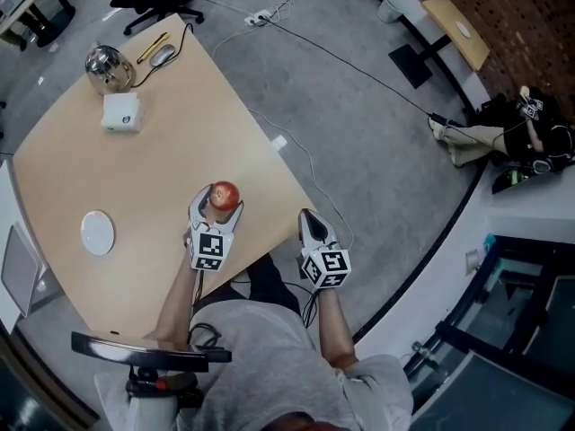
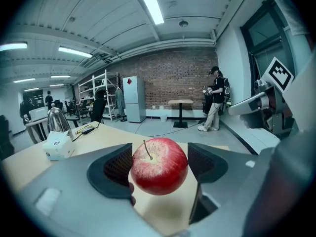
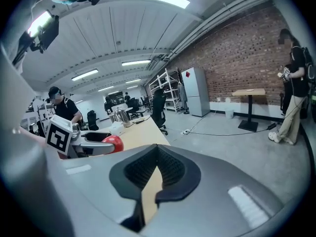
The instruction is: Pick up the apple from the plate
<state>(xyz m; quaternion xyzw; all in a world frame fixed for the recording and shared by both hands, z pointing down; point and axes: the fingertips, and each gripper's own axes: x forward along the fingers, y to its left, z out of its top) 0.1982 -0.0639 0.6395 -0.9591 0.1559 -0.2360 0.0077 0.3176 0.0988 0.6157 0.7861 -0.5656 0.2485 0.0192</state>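
A red apple [image 2: 159, 167] with a thin stem hangs just above the wooden table [image 1: 153, 169], and my left gripper [image 1: 216, 212] is shut on it, a dark pad pressed to each side. In the head view the apple [image 1: 224, 194] shows near the table's front right edge. The white plate [image 1: 97, 233] lies bare to the left, well apart from the apple. My right gripper [image 1: 308, 218] hovers at the table's right edge, holding nothing. In the right gripper view its pads [image 3: 168, 169] meet, and the apple [image 3: 113, 142] appears far left.
At the table's far end stand a steel kettle [image 1: 106, 65] and a white box [image 1: 121, 112], with a mouse [image 1: 163, 55] and a yellow pen [image 1: 153, 47] beyond. Cables [image 1: 305, 164] run over the floor to the right. A person [image 2: 215, 98] stands by the brick wall.
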